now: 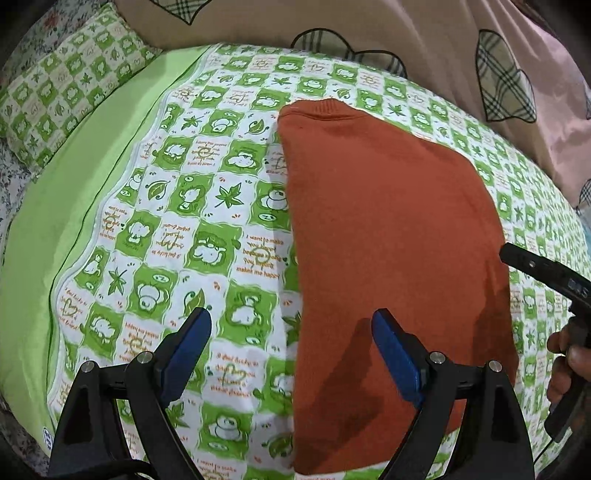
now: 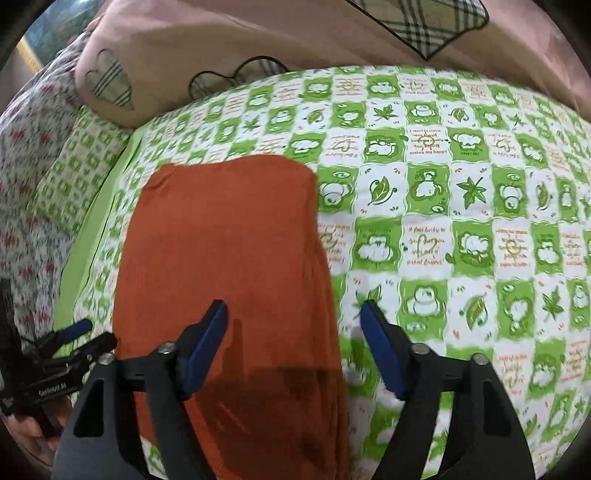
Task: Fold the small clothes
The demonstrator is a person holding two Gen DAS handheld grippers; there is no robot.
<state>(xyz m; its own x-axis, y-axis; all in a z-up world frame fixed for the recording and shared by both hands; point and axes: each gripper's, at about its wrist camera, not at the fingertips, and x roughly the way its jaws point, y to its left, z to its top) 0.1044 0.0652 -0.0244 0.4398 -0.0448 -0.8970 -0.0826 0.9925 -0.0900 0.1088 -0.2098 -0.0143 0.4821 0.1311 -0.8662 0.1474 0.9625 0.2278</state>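
A rust-orange garment [image 1: 388, 240] lies folded into a long flat strip on the green-and-white checked bedspread [image 1: 177, 206]; it also shows in the right wrist view [image 2: 229, 251]. My left gripper [image 1: 291, 332] is open and empty, hovering over the garment's left edge near its near end. My right gripper [image 2: 293, 325] is open and empty, hovering over the garment's right edge. Each gripper shows at the edge of the other's view: the right one [image 1: 546, 273] and the left one [image 2: 70, 339].
A pink quilt with plaid hearts [image 1: 406, 33] is heaped along the far side of the bed. A matching checked pillow [image 1: 62, 85] lies at the far left on a plain green sheet [image 1: 48, 229]. A floral cloth [image 2: 29, 177] lies beyond the pillow.
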